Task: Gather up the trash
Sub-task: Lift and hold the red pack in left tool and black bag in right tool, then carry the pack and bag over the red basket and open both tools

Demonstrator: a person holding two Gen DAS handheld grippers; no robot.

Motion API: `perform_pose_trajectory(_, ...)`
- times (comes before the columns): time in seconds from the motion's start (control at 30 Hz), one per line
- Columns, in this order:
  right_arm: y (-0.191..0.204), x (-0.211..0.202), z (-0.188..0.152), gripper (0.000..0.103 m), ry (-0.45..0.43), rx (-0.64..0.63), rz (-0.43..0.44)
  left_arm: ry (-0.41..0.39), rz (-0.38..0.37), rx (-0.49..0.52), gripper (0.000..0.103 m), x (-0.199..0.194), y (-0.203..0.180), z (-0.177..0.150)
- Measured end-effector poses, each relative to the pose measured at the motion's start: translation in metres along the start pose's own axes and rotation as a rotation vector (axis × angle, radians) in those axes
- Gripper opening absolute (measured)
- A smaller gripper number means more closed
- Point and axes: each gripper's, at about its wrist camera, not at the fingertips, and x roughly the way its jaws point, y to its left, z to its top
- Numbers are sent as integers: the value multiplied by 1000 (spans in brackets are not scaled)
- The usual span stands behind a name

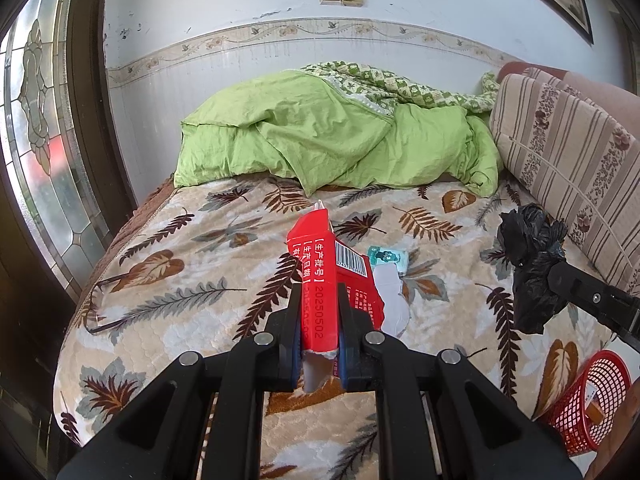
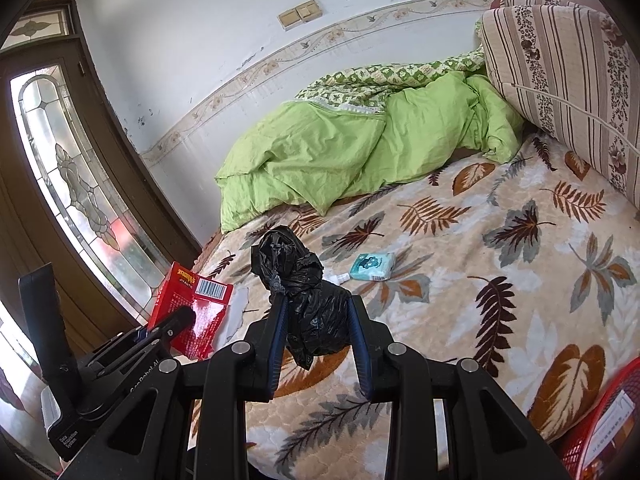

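My left gripper (image 1: 319,292) is shut on a torn red carton (image 1: 316,264) with a barcode, held above the leaf-patterned bed; the same carton (image 2: 192,312) shows at the lower left of the right wrist view with the left gripper (image 2: 176,320) on it. My right gripper (image 2: 316,304) is shut on a crumpled black plastic bag (image 2: 304,292); the bag (image 1: 532,268) hangs at the right of the left wrist view. A small teal tissue packet (image 2: 372,266) lies on the bed beyond both grippers, also the teal packet (image 1: 388,258). A white paper scrap (image 1: 394,300) lies beside the carton.
A red mesh basket (image 1: 588,396) sits at the lower right by the bed, seen as the basket (image 2: 600,420) with paper inside. A green duvet (image 1: 332,136) is piled at the far end, a striped cushion (image 1: 560,152) lines the right, and a glazed door (image 2: 72,184) stands left.
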Motion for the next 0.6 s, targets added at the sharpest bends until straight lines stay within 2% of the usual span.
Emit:
perform_pose_trajectory(0.13,-7,-3,0,32,-6,15,-5,7,-13,11,13,0,-8,0)
perform_pose_trajectory(0.23,-15,-8,0,32,-11,27,-14,18,-65,12,13,0,-15,-1)
perform_pose_trajectory(0.33,-29,-19,-2,32,-19,40,-40,25,-137,38,13,-2,-31,-4)
perform_pose_trajectory(0.4,-41,-28,-5,32,-25,55,-65,51,-215,61,13,0,-47,-7)
perform_pose_trajectory(0.6,-107,-67,-20,31,-37,166,-196,137,-406,131,13,9,-99,-18)
